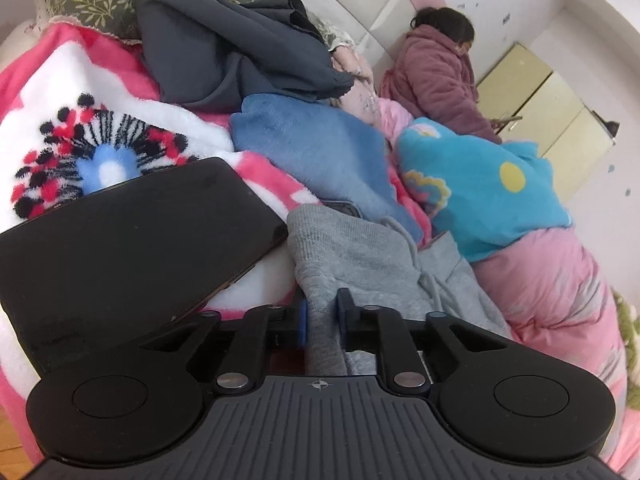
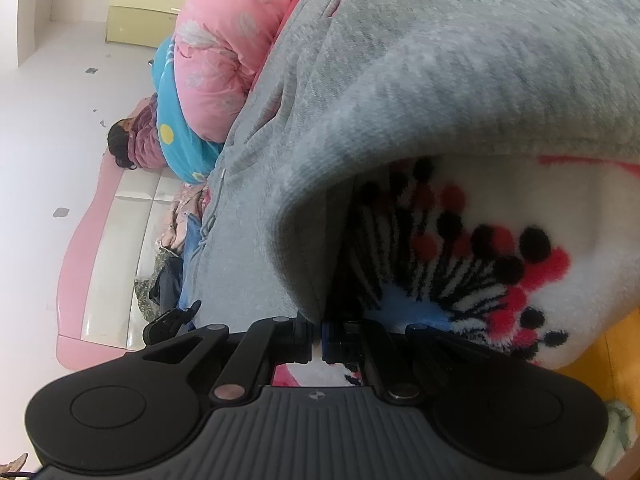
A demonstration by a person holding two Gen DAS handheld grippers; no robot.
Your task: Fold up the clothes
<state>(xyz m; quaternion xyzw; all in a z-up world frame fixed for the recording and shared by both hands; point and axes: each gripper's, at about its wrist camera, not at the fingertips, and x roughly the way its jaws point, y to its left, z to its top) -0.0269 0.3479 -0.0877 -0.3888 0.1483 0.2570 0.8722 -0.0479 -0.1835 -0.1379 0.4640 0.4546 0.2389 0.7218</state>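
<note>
A grey knit garment [image 1: 360, 252] lies crumpled on a pink and white fleece blanket [image 1: 80, 92]. My left gripper [image 1: 322, 314] is shut on a fold of it, with grey cloth pinched between the blue pads. In the right wrist view the same grey garment [image 2: 420, 80] fills most of the frame, its ribbed hem draped forward. My right gripper [image 2: 317, 332] is shut on that hem's edge, above the patterned fleece blanket [image 2: 500, 240]. A grey drawstring [image 2: 208, 224] hangs along the cloth.
A black phone-like slab [image 1: 128, 248] rests on the blanket at left. Dark grey [image 1: 232, 52], blue [image 1: 320, 152] and turquoise [image 1: 480, 184] textiles and a pink quilt [image 1: 560, 288] are piled beyond. A person in a purple robe [image 1: 440, 76] lies by the headboard. Yellow cabinets [image 1: 540, 100] stand behind.
</note>
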